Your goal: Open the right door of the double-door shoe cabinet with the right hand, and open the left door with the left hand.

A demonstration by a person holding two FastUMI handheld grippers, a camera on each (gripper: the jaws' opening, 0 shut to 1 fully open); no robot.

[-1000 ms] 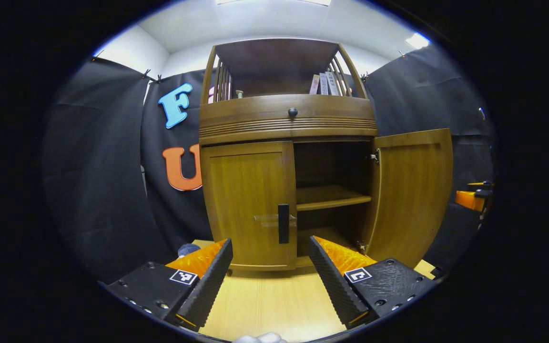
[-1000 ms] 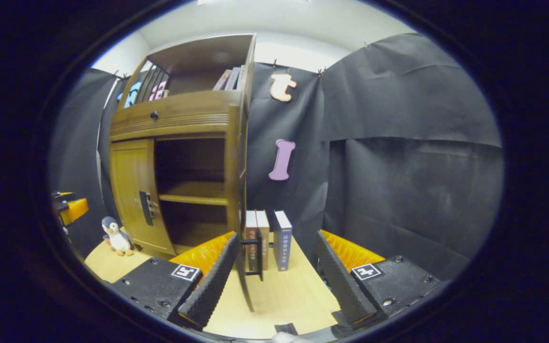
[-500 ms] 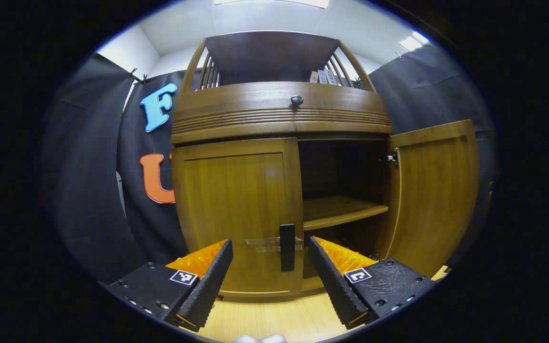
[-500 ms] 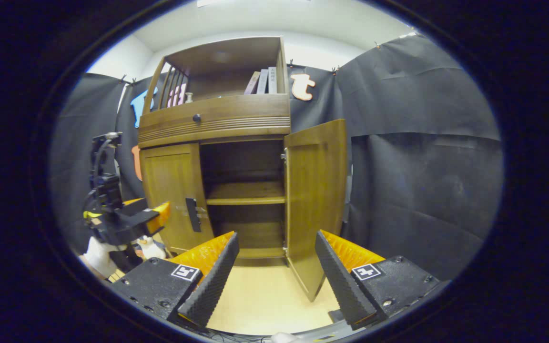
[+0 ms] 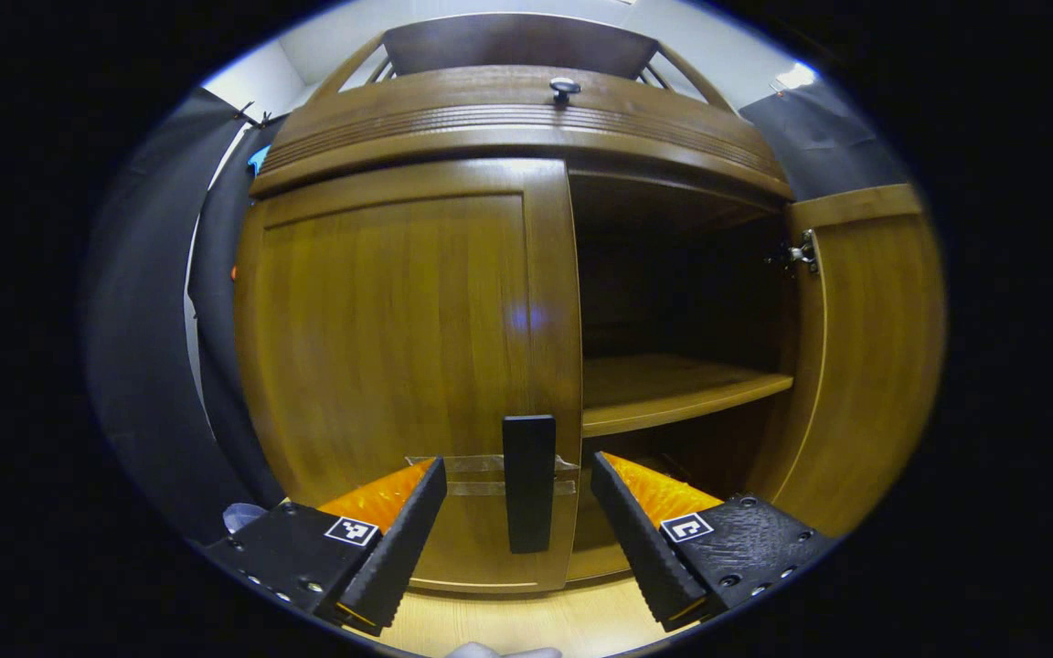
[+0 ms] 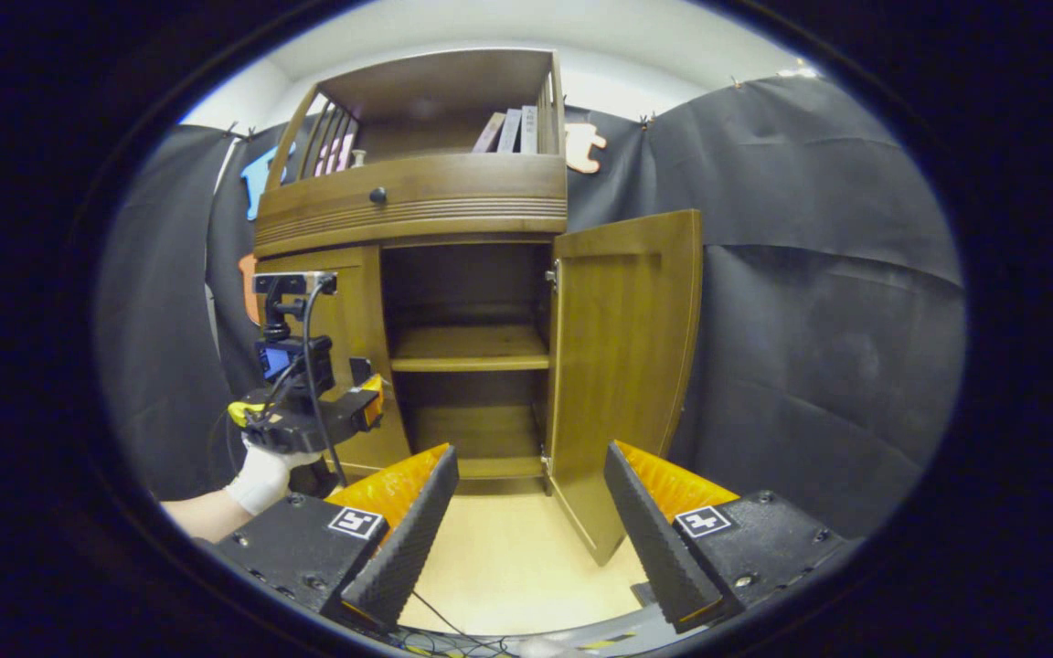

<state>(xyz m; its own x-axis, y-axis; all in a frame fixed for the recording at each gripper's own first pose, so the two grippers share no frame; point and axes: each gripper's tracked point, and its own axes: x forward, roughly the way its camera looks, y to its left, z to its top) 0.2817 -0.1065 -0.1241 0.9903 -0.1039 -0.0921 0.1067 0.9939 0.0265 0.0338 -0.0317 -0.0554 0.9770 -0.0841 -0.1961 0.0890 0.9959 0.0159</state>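
Brown wooden left door (image 5: 398, 366) of the double-door shoe cabinet (image 6: 417, 210) is shut, so the left gripper (image 5: 519, 539), jaws wide, straddles its black upright bar handle (image 5: 528, 482) to pull, while the right gripper (image 6: 531, 539) hangs spread and empty before the swung-out right door (image 6: 622, 366)

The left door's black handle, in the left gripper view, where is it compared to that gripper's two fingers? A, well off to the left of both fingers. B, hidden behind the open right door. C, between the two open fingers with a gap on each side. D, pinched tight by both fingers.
C: the black handle stands between the left gripper's spread fingers, with a gap on each side.
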